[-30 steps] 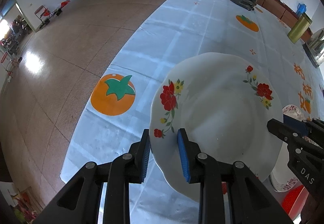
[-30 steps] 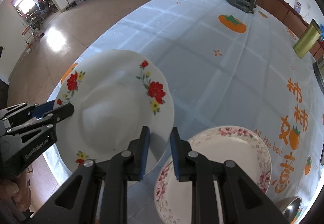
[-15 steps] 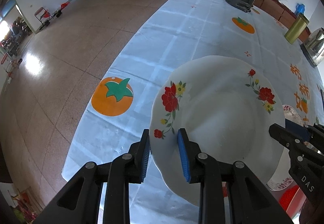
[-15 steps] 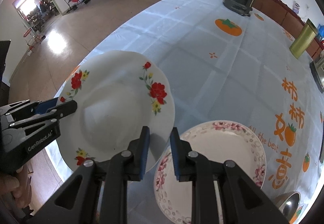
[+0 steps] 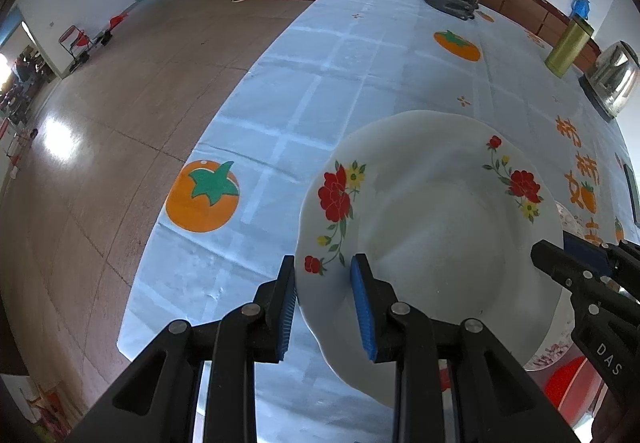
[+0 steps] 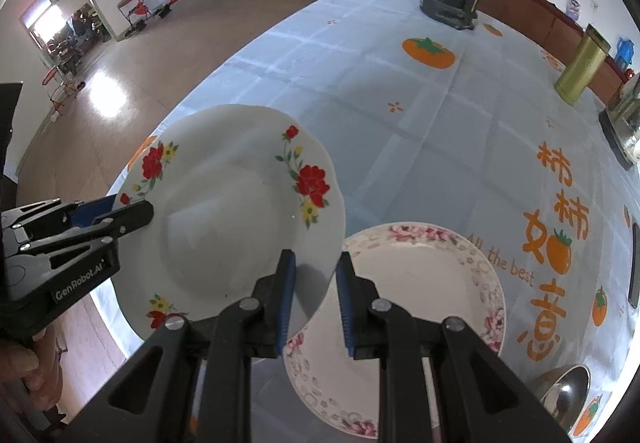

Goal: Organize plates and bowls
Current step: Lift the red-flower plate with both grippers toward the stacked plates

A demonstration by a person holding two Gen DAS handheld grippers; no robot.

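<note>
I have the red-flowered plate (image 5: 436, 219) off the table (image 5: 360, 75), clamped by both claws: the left claw (image 5: 323, 295), low centre of its view, pinches the near rim, and the right claw (image 6: 311, 293), low centre of its own view, pinches the opposite rim, jaws narrow on the edge. In the right wrist view the plate hangs in the left half of the frame, partly over the table edge and just beside the pink-rimmed plate (image 6: 420, 291) lying at lower centre. I judge the stacking barely begun: this plate is not yet set down, and a metal bowl (image 6: 564, 391) sits at lower right.
</note>
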